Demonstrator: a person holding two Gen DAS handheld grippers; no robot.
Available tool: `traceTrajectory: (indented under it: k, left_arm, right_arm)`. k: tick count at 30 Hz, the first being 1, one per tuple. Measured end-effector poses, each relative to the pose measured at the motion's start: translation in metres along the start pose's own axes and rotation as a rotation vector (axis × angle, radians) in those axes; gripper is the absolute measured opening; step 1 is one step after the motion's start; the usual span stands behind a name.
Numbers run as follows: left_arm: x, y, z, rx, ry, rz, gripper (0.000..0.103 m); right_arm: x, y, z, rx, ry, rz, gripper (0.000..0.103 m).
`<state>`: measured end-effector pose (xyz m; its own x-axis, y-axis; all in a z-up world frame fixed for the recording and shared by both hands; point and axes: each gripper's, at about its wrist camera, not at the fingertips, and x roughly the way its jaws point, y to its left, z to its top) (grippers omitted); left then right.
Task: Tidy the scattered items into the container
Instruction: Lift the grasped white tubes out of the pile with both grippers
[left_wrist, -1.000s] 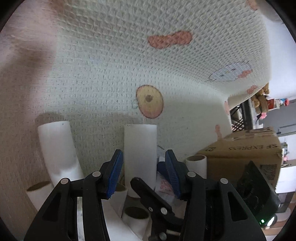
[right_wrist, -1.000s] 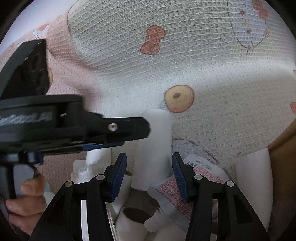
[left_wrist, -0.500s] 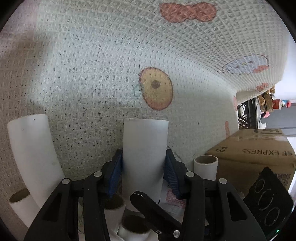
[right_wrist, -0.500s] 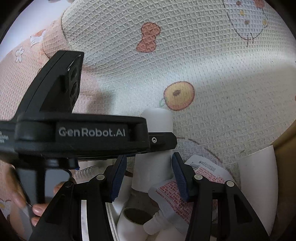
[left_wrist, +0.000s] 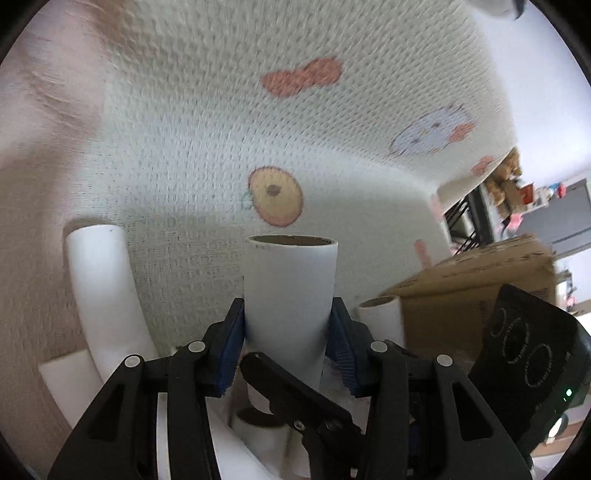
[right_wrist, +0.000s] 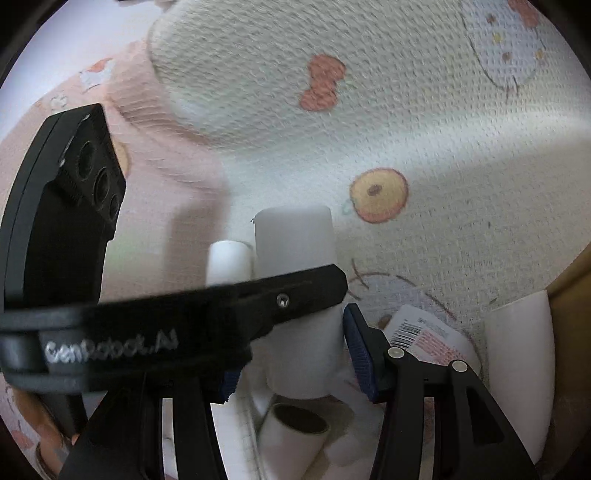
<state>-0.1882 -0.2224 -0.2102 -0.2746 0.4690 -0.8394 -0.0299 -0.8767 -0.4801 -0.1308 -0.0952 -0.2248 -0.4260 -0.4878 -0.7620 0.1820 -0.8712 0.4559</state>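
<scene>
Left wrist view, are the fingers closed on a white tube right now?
Yes, both blue fingers of the left gripper press against the sides of the upright white tube.

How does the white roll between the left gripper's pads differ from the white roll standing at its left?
The held roll is wider and clamped in the left gripper; the left roll looks narrower and stands free. The held roll shows its brown hollow top; the left roll's top is not visible. Both are white.
</scene>
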Motion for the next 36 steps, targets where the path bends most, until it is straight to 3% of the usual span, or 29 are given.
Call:
traceTrajectory:
  k: [11, 18, 21, 25, 28, 32, 36]
  left_arm:
    - [-0.073, -0.032, -0.034, 0.059, -0.274, 0.066, 0.048]
    - [-0.108, -0.052, -0.071, 0.072, -0.385, 0.204, 0.049]
    - [-0.121, -0.047, -0.087, 0.041, -0.421, 0.218, 0.049]
    - [-0.121, -0.032, -0.095, -0.075, -0.355, 0.278, 0.049]
    - [-0.124, -0.014, -0.105, -0.185, -0.323, 0.244, 0.049]
    - [-0.125, 0.006, -0.123, -0.269, -0.308, 0.175, 0.049]
    - [-0.114, 0.015, -0.132, -0.309, -0.279, 0.161, 0.049]
  right_arm:
    - [-0.042, 0.031, -0.004, -0.092, -0.065, 0.054, 0.047]
    - [-0.053, 0.057, -0.020, -0.191, -0.055, 0.128, 0.047]
    - [-0.056, 0.066, -0.028, -0.236, -0.040, 0.167, 0.047]
    - [-0.049, 0.073, -0.037, -0.272, 0.036, 0.233, 0.047]
    - [-0.040, 0.073, -0.044, -0.255, 0.112, 0.292, 0.047]
    - [-0.036, 0.073, -0.053, -0.272, 0.171, 0.341, 0.047]
    - [-0.028, 0.069, -0.063, -0.258, 0.226, 0.348, 0.047]
